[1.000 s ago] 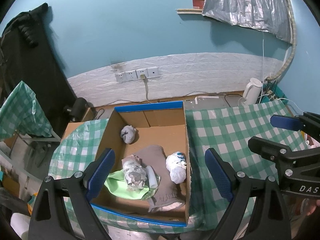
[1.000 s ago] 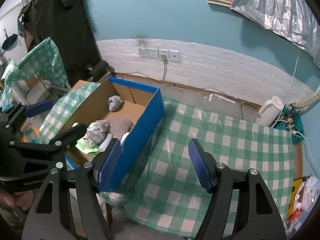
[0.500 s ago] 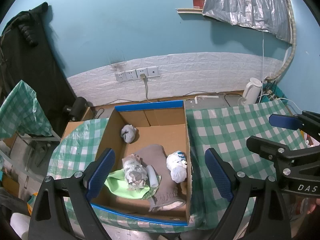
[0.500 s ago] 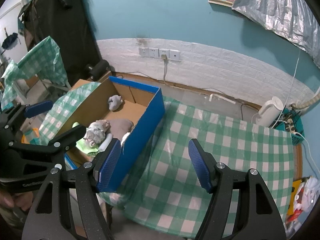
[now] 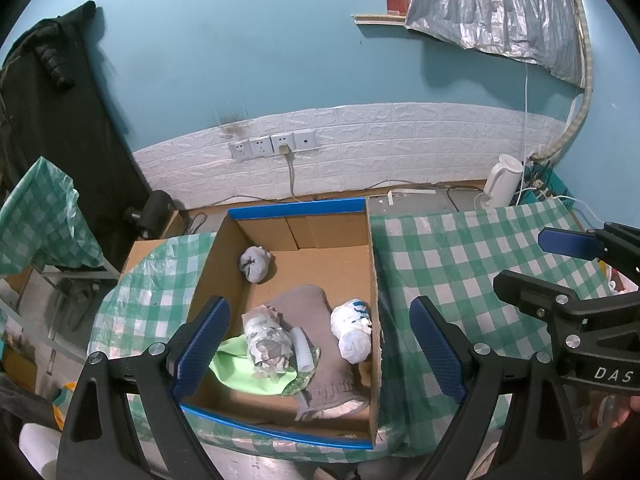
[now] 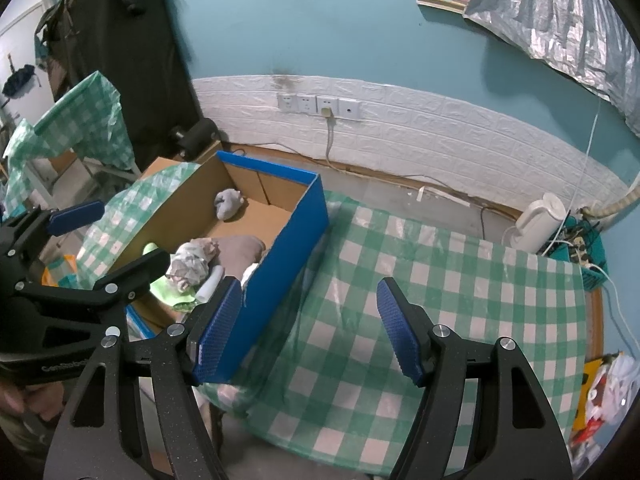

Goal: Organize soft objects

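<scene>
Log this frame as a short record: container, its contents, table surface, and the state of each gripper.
container: open cardboard box with blue edges, on the table
contents: grey sock ball, brown cloth, white-and-blue sock roll, patterned bundle on green cloth, white tube
table surface: green checked tablecloth, nothing on it right of the box
left gripper: open, empty, above the box
right gripper: open, empty, above the tablecloth

White letters "DAS" on black body of right tongs (image 5: 568, 264), seen at right edge of left wrist view; rest of word cut off by picture edge. Small pale print on black body of left tongs (image 6: 92, 236), low left in right wrist view, starts like "Gen", rest too blurred to read. No other readable words or numbers.
</scene>
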Demonstrator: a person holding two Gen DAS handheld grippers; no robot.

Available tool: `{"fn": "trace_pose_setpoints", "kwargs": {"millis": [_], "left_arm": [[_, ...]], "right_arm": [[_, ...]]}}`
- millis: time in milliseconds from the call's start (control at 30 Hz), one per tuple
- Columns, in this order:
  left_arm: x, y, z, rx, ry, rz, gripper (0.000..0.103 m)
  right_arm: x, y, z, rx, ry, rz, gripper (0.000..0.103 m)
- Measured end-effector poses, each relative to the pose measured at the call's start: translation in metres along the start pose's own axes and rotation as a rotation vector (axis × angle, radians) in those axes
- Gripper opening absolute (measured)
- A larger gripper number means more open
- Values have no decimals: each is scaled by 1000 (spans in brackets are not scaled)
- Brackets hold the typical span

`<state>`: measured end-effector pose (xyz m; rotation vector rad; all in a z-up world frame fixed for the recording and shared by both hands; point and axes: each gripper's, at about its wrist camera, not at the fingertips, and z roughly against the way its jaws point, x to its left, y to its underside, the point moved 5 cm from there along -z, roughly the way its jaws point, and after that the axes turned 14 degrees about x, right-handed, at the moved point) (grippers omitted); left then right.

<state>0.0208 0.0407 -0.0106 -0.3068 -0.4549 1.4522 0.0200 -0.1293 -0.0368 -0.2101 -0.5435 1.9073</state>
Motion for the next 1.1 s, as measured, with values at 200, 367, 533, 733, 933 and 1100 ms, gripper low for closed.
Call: {"fn": "trace_pose_setpoints", "kwargs": {"millis": [200,367,533,733,933,1100], "left_arm": [[0,0,0,7,9,2,92],[-1,0,1,10,10,1,92],[-2,0,0,13,12,0,92],[-1,2,-1,13,9,-8,92],[-1,1,-1,11,8,-8,92],[-1,2,-1,14,7,-7,92]], "right_arm": [[0,0,0,0,1,2,70],[0,0,0,1,1,1,70],[0,0,0,2,1,3,70],[0,0,0,2,2,2,70],[1,-1,1,3,3,1,70],[0,0,0,3,4,0,70]]}}
